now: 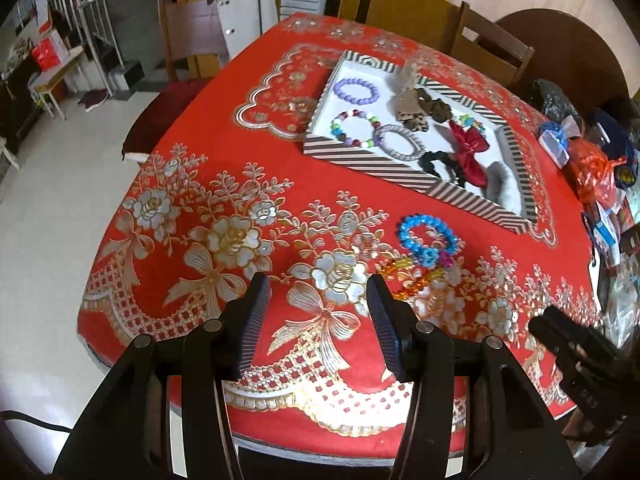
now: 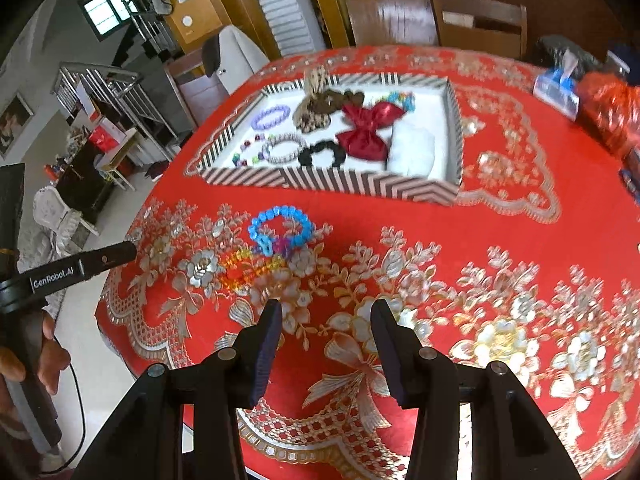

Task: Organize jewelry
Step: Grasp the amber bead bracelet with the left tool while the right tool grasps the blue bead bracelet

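A blue bead bracelet (image 1: 428, 238) (image 2: 280, 226) and an orange-yellow bead bracelet (image 1: 416, 278) (image 2: 250, 270) lie touching on the red tablecloth, in front of a striped tray (image 1: 380, 166) (image 2: 320, 182). The tray holds a purple bracelet (image 1: 356, 90) (image 2: 271, 117), a multicoloured one (image 1: 354, 128), a silver one (image 1: 398, 143) (image 2: 284, 148), a red bow (image 1: 470, 152) (image 2: 366, 130), a black scrunchie (image 1: 440, 164) (image 2: 320, 152) and brown scrunchies (image 1: 420, 106). My left gripper (image 1: 318, 280) hovers open above the cloth, left of the loose bracelets. My right gripper (image 2: 326, 308) is open and empty, nearer than them.
The round table (image 1: 140, 320) (image 2: 520, 220) has its edge close under both grippers. Boxes and an orange bag (image 1: 592, 168) (image 2: 612, 108) crowd the right side. Wooden chairs (image 1: 488, 44) (image 2: 476, 20) stand behind the table. A hand (image 2: 44, 356) holds the left gripper's handle.
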A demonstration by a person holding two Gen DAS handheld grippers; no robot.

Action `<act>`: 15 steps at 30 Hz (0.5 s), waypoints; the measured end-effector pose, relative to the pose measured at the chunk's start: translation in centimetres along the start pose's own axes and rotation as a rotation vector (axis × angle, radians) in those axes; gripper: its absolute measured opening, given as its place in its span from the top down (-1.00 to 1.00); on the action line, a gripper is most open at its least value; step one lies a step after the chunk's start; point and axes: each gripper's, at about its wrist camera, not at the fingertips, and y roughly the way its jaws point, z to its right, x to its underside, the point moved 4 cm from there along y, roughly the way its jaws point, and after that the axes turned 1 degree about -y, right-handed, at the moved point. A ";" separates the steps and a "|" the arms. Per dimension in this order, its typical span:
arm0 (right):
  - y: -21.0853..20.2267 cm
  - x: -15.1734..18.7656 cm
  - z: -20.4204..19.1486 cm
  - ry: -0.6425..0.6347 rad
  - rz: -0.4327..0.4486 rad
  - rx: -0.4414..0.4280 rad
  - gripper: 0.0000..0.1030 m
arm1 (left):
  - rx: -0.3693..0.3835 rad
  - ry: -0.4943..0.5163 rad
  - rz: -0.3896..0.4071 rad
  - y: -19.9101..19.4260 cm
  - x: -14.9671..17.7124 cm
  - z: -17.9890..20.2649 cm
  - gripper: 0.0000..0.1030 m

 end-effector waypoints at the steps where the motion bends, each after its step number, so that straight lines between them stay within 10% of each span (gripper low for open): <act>1: 0.3 0.0 0.0 0.003 -0.004 -0.007 0.14 | 0.006 -0.003 -0.013 0.5 -0.1 0.0 0.03; 15: 4.6 -4.2 0.3 -0.011 -0.032 -0.019 0.14 | 0.075 0.135 -0.122 5.8 0.5 3.8 0.03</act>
